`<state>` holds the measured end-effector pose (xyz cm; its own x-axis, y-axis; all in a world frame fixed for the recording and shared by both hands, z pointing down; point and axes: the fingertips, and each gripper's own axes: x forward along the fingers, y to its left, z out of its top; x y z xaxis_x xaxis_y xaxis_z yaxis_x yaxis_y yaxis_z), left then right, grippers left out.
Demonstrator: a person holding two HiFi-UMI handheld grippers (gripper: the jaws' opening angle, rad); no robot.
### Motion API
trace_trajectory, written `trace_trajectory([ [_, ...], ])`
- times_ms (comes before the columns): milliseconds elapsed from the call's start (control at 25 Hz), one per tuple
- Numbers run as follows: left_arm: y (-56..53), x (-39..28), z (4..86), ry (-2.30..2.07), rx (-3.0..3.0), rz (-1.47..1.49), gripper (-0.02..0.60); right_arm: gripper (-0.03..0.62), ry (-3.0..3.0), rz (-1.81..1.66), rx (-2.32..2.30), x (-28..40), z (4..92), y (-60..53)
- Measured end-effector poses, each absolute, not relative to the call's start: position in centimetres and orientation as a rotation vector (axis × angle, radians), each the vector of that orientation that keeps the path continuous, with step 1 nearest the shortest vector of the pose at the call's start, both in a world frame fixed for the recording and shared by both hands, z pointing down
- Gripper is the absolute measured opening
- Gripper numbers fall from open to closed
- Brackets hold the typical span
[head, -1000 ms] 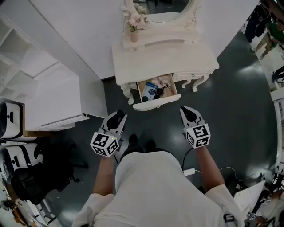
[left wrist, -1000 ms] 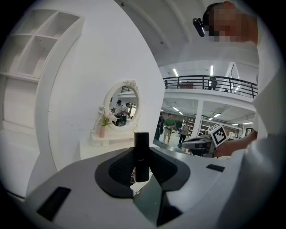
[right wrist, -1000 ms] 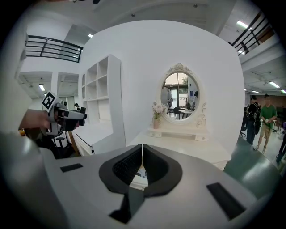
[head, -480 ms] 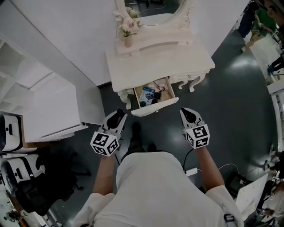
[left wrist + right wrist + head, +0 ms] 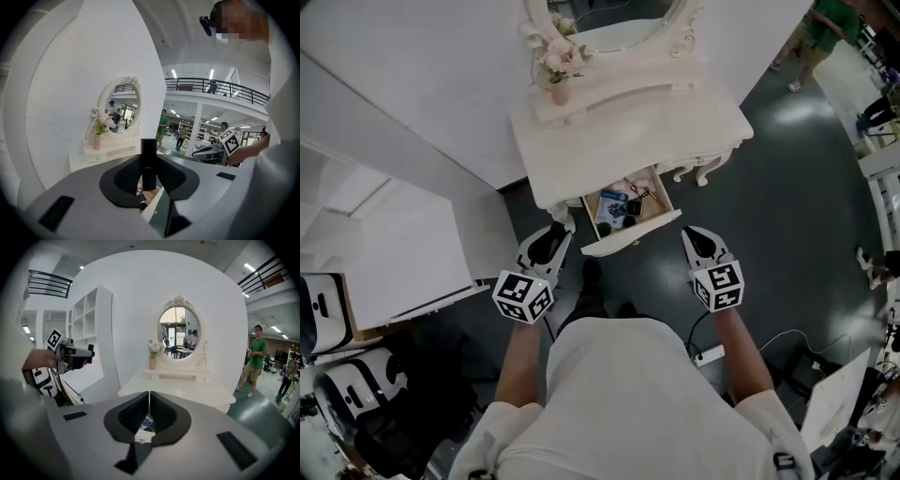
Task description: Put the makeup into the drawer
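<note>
The person (image 5: 619, 394) is standing on the dark floor (image 5: 787, 216) and holding both grippers out in front of the body. The left gripper (image 5: 551, 242) is gripping a black makeup tube (image 5: 148, 161), with its jaws closed against the tube's sides. In the left gripper view the tube's long axis is running upright, crosswise to the jaws. Its upper end is poking up clear of the pads and its lower end is sitting down between them. The right gripper (image 5: 700, 240) is carrying nothing, its jaws pressed fully together.

Just beyond both grippers the drawer (image 5: 633, 234) is hanging open from the front of the white desk (image 5: 628, 122), nearer the left gripper than the right. A blue packet (image 5: 612, 205) and some small dark items are lying inside it. At the back of the desk a vase of pale flowers (image 5: 556, 75) is standing beside an oval mirror (image 5: 619, 23). White shelving (image 5: 384, 253) is standing off to the left.
</note>
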<state>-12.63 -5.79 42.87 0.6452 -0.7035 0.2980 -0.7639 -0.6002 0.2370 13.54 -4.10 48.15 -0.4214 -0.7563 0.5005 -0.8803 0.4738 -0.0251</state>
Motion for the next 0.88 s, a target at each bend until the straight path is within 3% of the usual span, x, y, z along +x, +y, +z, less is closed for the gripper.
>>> trace_trajectory([
  [880,-17.1,-14.0,47.2,-0.816,2.572,0.36,0.109,0.029,-2.098,0.501,1.516,10.4,50.3,-11.2],
])
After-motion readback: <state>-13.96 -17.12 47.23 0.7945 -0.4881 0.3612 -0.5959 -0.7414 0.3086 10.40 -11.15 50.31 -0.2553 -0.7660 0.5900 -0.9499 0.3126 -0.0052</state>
